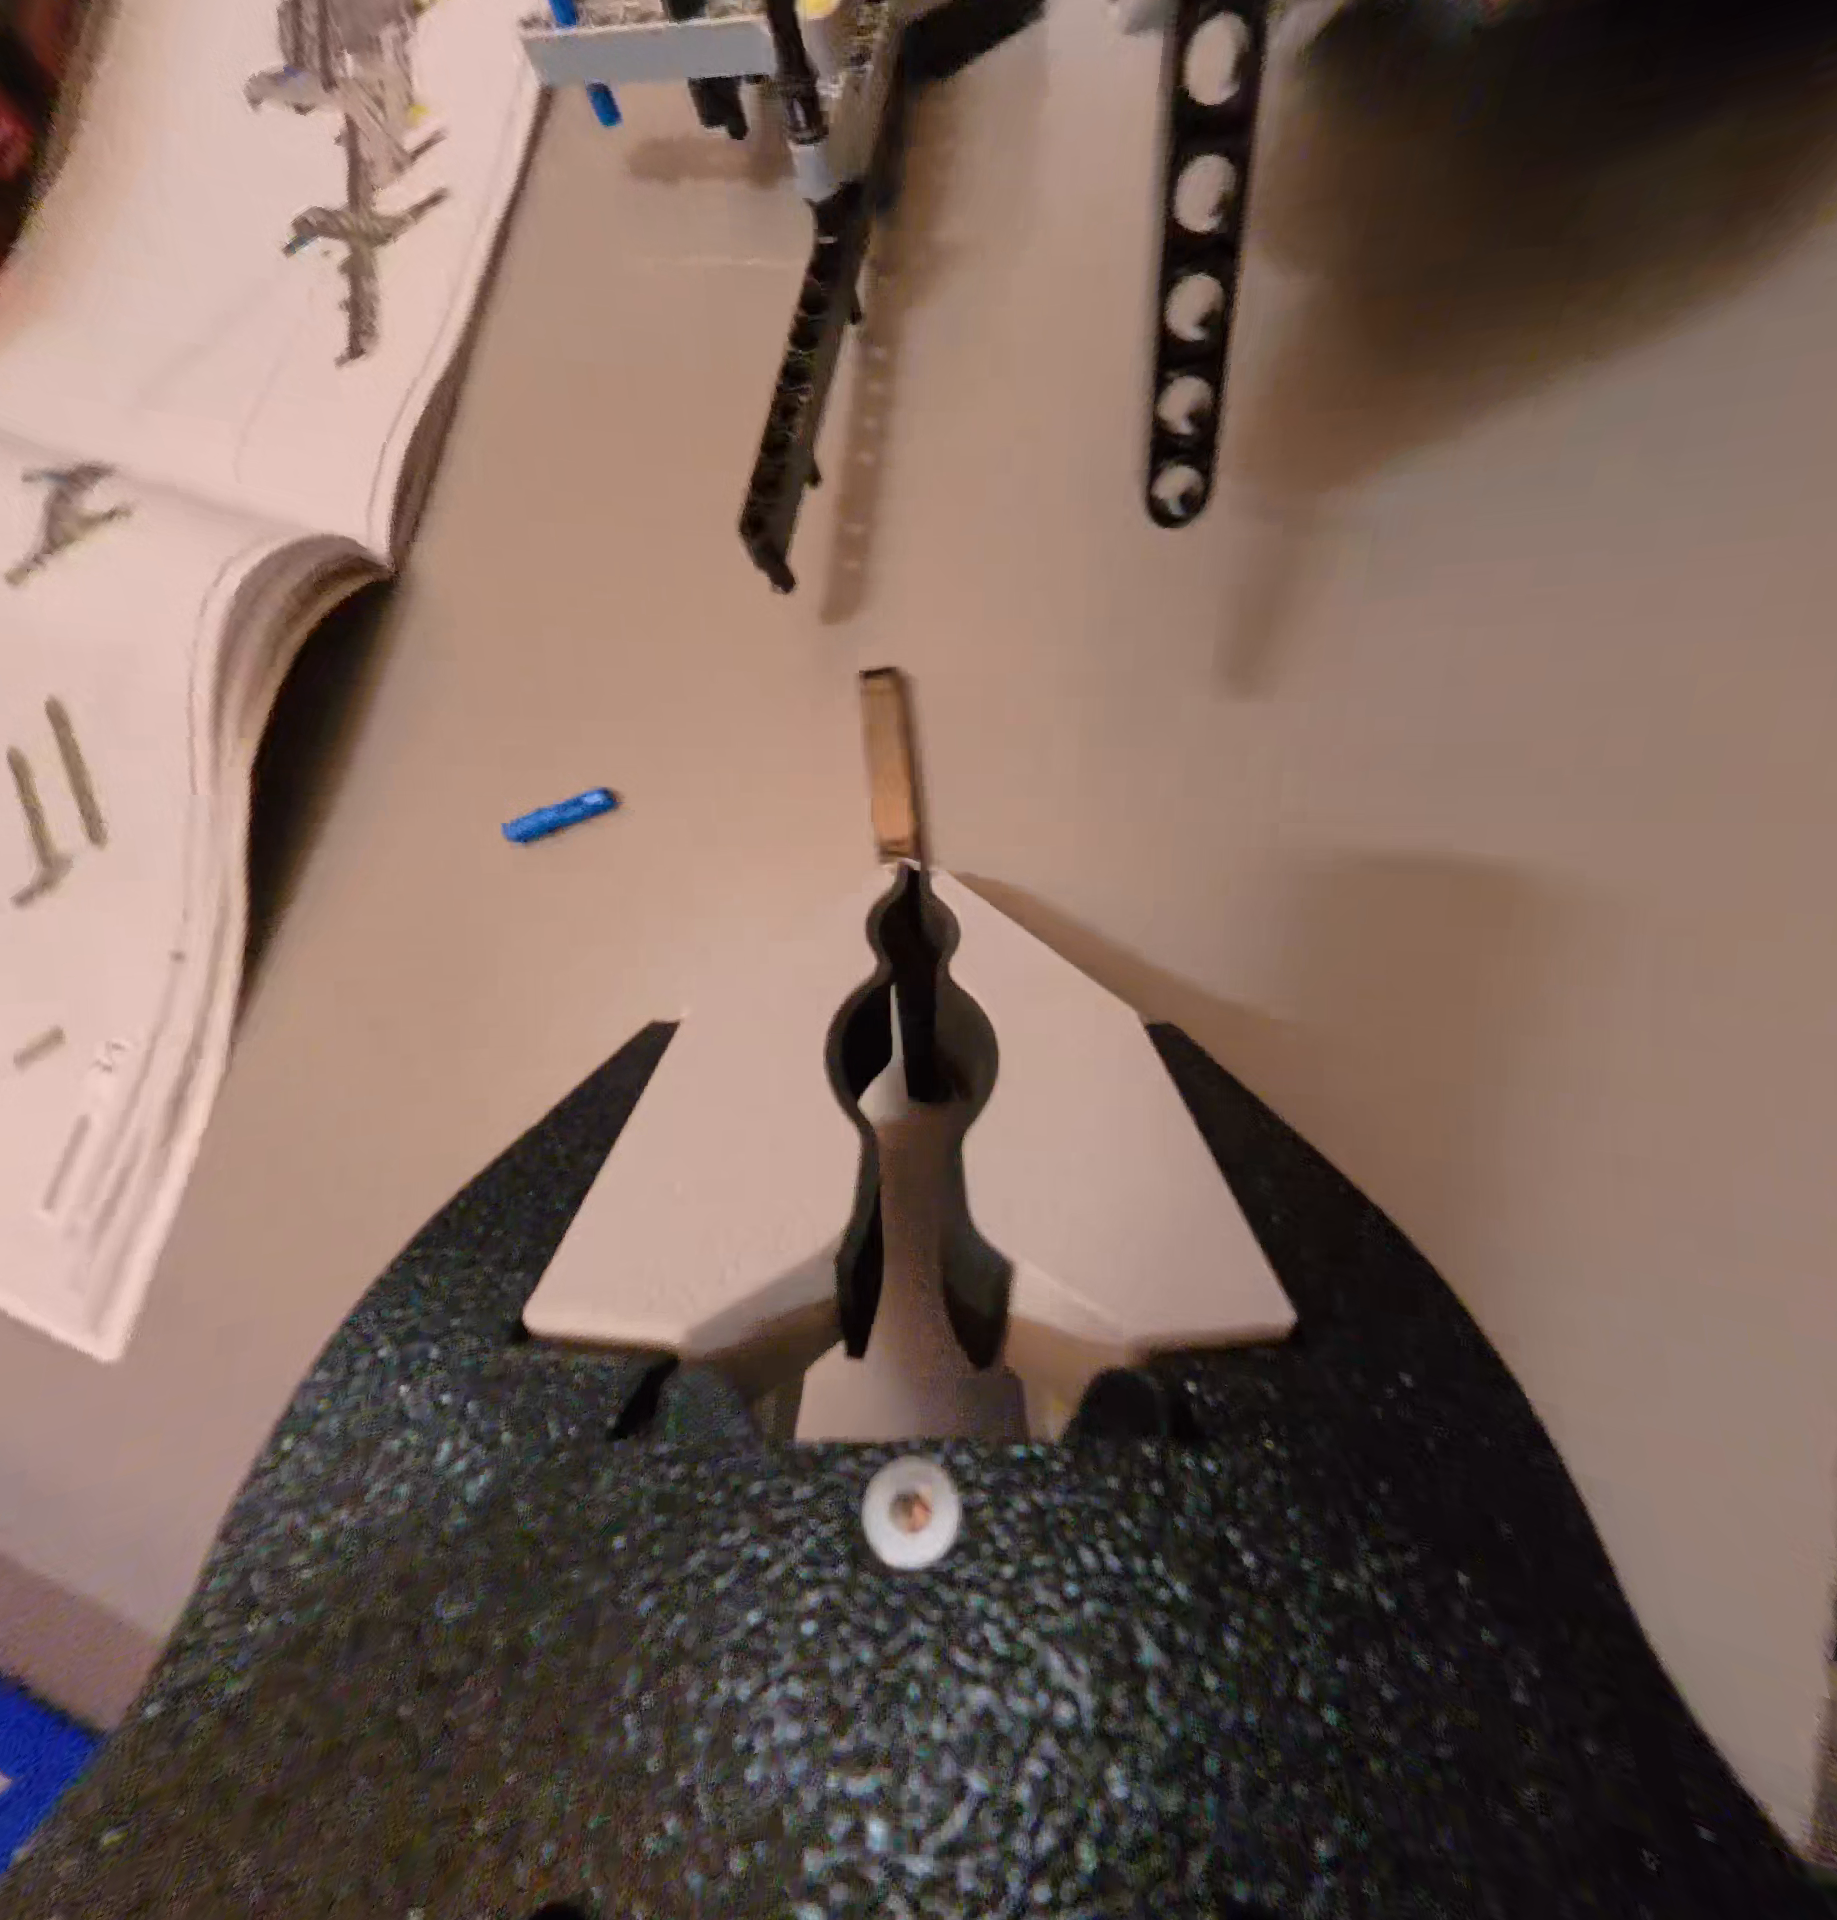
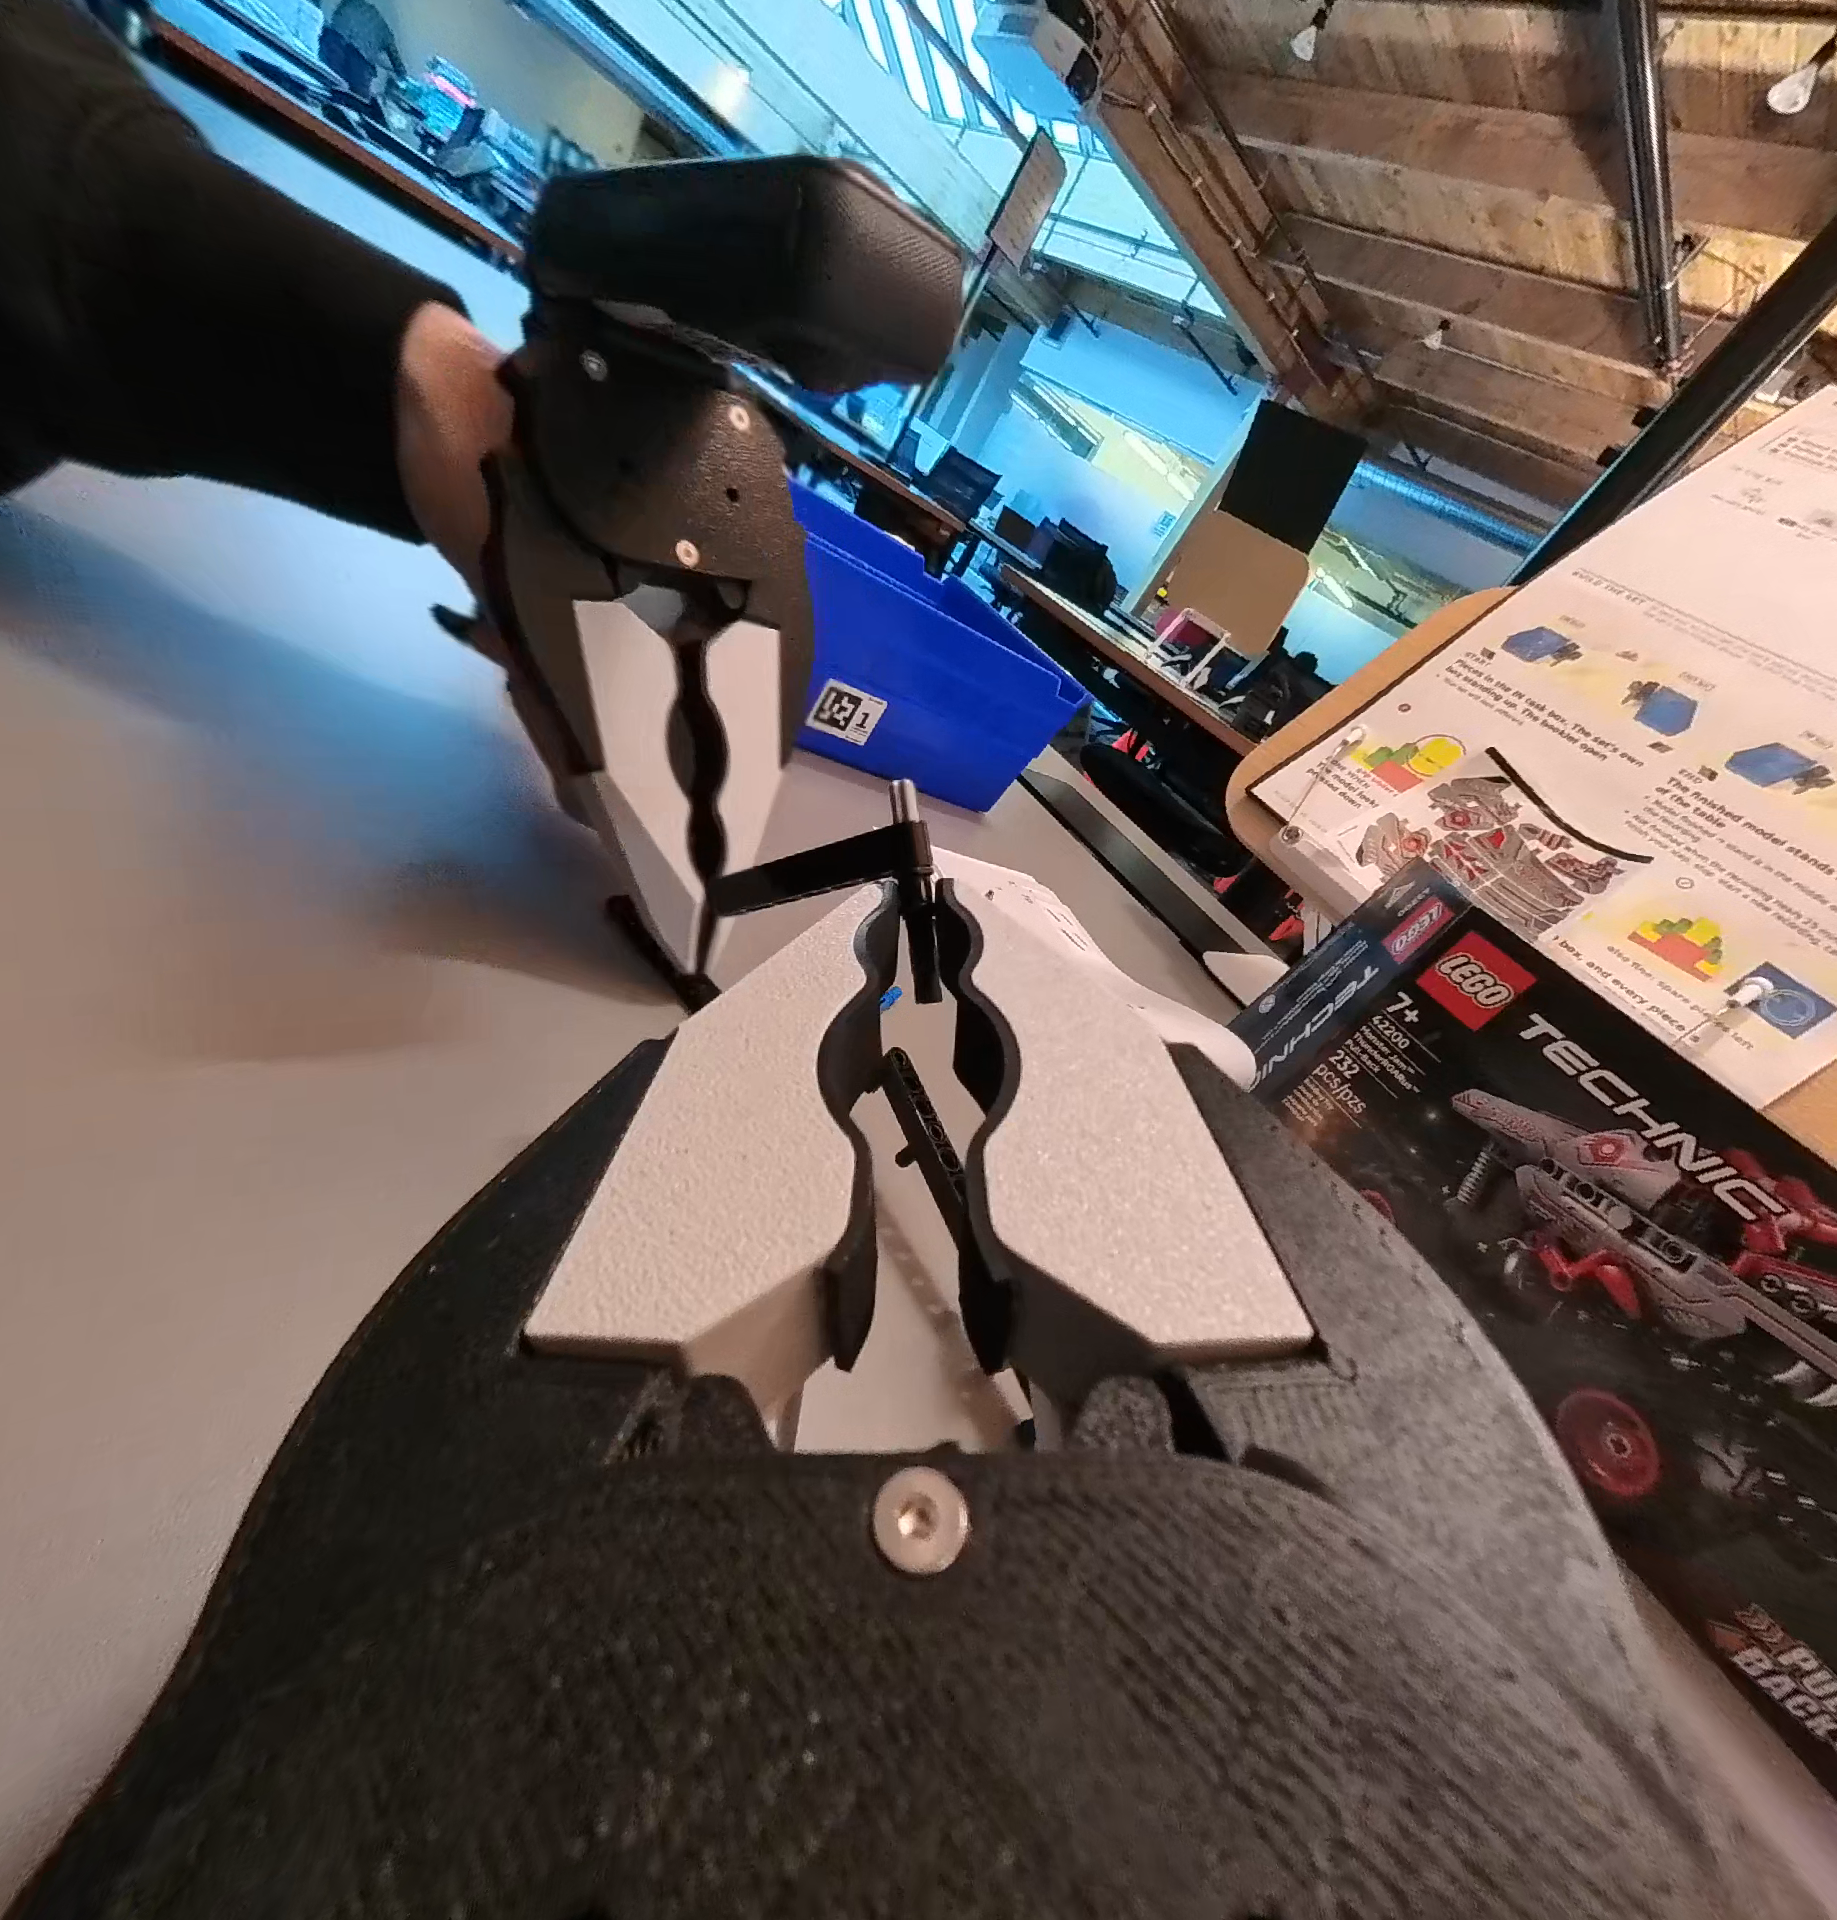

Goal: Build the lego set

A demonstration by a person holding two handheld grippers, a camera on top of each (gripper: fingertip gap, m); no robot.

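Note:
My left gripper (image 1: 909, 871) is shut on a thin black flat beam (image 1: 891, 769), which sticks out forward past the fingertips, seen edge-on. The right wrist view shows this gripper (image 2: 708, 902) pointing down with the beam (image 2: 800, 878) held level above the table. My right gripper (image 2: 919, 896) is shut on a short black pin (image 2: 922, 935) with a grey tip that stands up between the pads. In that view the beam's far end meets the pin; I cannot tell whether they touch. A hand in a black sleeve (image 2: 166, 260) holds the left gripper.
An open instruction booklet (image 1: 166, 436) lies at the left, with a blue pin (image 1: 559, 816) beside it. A long black holed beam (image 1: 1200, 260), another black beam (image 1: 802, 384) and a partial assembly (image 1: 685, 57) lie ahead. A blue bin (image 2: 924, 665), the set's box (image 2: 1620, 1195) and an instruction board (image 2: 1672, 727) stand to the right. There is about 11 cm between the tips of the two grippers.

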